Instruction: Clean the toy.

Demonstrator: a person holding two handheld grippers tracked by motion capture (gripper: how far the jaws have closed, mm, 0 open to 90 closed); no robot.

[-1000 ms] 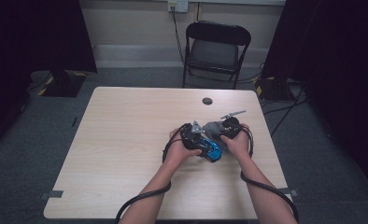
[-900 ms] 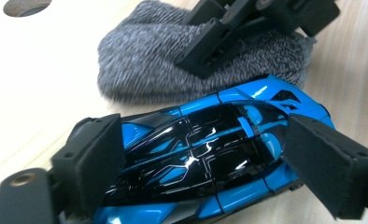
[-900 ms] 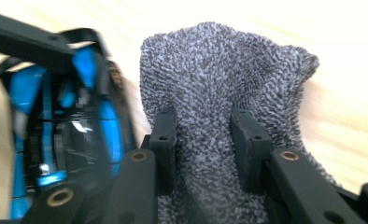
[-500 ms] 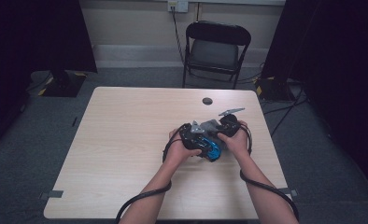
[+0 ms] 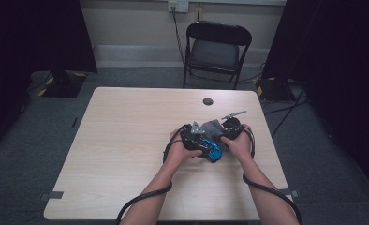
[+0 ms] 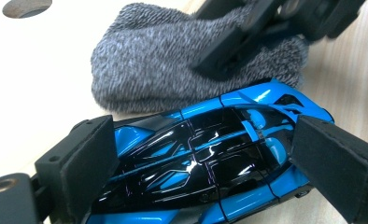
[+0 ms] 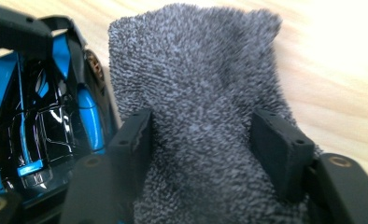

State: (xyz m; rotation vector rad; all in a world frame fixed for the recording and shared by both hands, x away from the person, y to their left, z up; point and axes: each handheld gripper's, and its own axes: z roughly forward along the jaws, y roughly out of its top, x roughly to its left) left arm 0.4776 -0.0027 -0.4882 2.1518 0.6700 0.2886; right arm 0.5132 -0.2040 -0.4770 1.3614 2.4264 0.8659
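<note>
A blue and black toy car (image 6: 196, 158) lies on the table against a grey knitted sock (image 6: 149, 70). My left gripper (image 6: 198, 163) has its pads at the car's two ends. They press on it, though its jaws have just been opening a little. My right gripper (image 7: 201, 149) flanks the sock (image 7: 196, 93) with a pad sunk into each side. Its jaws have just been opening wider, with the sock between them. The car (image 7: 46, 116) sits left of that sock. From above, both hands meet at the car (image 5: 210, 151) and sock (image 5: 212, 126), right of the table's centre.
The light wooden table (image 5: 126, 140) has a dark round hole (image 5: 208, 101) near its far edge. A black folding chair (image 5: 217, 49) stands beyond the table. Cables trail from both grippers off the near edge.
Both hands have kept their place at the car and sock. No clear movement shows from above.
</note>
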